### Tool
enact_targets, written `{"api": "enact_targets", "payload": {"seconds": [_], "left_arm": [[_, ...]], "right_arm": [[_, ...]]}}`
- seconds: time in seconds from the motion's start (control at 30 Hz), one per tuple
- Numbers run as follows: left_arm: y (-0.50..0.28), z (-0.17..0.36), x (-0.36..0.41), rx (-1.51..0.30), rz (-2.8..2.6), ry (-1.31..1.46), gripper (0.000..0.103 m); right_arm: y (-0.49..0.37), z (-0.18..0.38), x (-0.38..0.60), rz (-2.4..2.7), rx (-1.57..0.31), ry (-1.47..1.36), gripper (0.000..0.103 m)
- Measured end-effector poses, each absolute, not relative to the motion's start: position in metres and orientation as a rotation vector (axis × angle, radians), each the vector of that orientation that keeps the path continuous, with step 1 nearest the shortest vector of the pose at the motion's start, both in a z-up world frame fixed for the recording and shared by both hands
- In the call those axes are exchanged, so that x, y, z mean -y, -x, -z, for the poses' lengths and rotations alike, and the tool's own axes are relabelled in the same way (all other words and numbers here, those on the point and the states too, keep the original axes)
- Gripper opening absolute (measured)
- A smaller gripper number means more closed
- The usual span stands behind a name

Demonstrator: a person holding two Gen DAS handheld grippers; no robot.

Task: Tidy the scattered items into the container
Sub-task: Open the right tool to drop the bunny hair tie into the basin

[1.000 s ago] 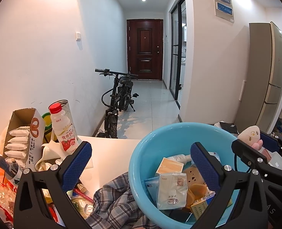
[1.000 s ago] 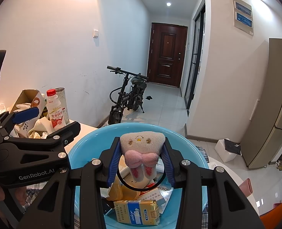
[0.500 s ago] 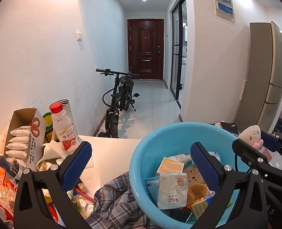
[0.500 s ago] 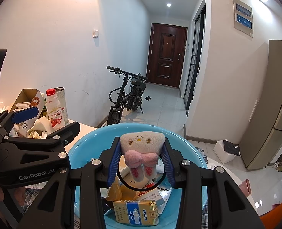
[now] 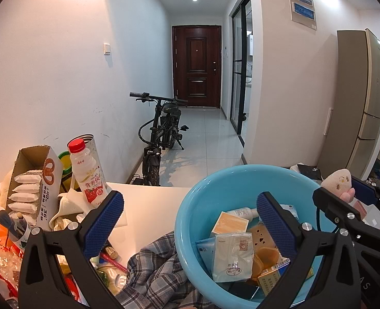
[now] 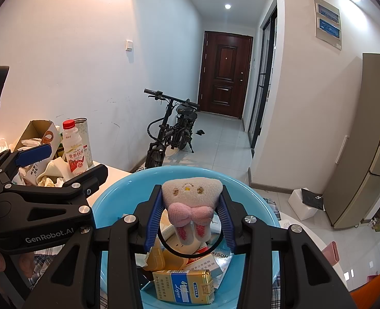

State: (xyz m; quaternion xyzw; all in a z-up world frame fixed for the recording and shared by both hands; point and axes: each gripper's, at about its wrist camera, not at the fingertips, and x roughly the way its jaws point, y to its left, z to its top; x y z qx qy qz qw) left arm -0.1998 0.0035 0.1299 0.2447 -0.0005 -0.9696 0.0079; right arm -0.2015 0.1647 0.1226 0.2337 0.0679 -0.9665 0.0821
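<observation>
packets fill blue basin [image 6: 112, 195]; right tool [image 6: 191, 213] grips plush [image 6: 191, 193].

Cream plush toy [image 6: 192, 193] (pink bow) upright above blue basin [image 6: 107, 206] of packets [image 5: 232, 256].

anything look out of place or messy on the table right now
Yes. A plaid cloth lies crumpled against the blue basin, and wrappers and packets sit heaped round the milk bottle. The plush toy, clamped in the right gripper, hangs above the basin, not yet dropped in.
</observation>
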Motion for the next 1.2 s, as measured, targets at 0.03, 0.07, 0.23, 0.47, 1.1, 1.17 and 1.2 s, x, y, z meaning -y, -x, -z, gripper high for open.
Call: {"api": "enact_targets", "payload": {"seconds": [0.03, 0.07, 0.23, 0.47, 1.1, 1.17, 1.2], "left_arm": [[0.200, -0.130, -0.004, 0.001, 3.029, -0.766, 0.102], [0.200, -0.130, -0.003, 0.000, 3.027, -0.767, 0.102], [0.199, -0.130, -0.002, 0.004, 3.023, -0.763, 0.102], [0.199, -0.130, -0.003, 0.004, 3.019, -0.769, 0.102], [0.200, -0.134, 0.007, -0.072, 3.028, -0.789, 0.102], [0.199, -0.134, 0.009, -0.082, 3.032, -0.790, 0.102], [0.200, -0.134, 0.010, -0.080, 3.031, -0.790, 0.102]], "right_arm": [[0.201, -0.123, -0.165, 2.887, -0.203, -0.699, 0.044], [0.201, -0.123, -0.165, 2.887, -0.203, -0.699, 0.044], [0.202, -0.123, -0.164, 2.887, -0.203, -0.698, 0.044], [0.202, -0.122, -0.159, 2.894, -0.219, -0.701, 0.044], [0.204, -0.127, -0.161, 2.973, -0.146, -0.688, 0.103], [0.205, -0.127, -0.161, 2.966, -0.139, -0.691, 0.103], [0.205, -0.126, -0.162, 2.965, -0.140, -0.693, 0.103]]}}
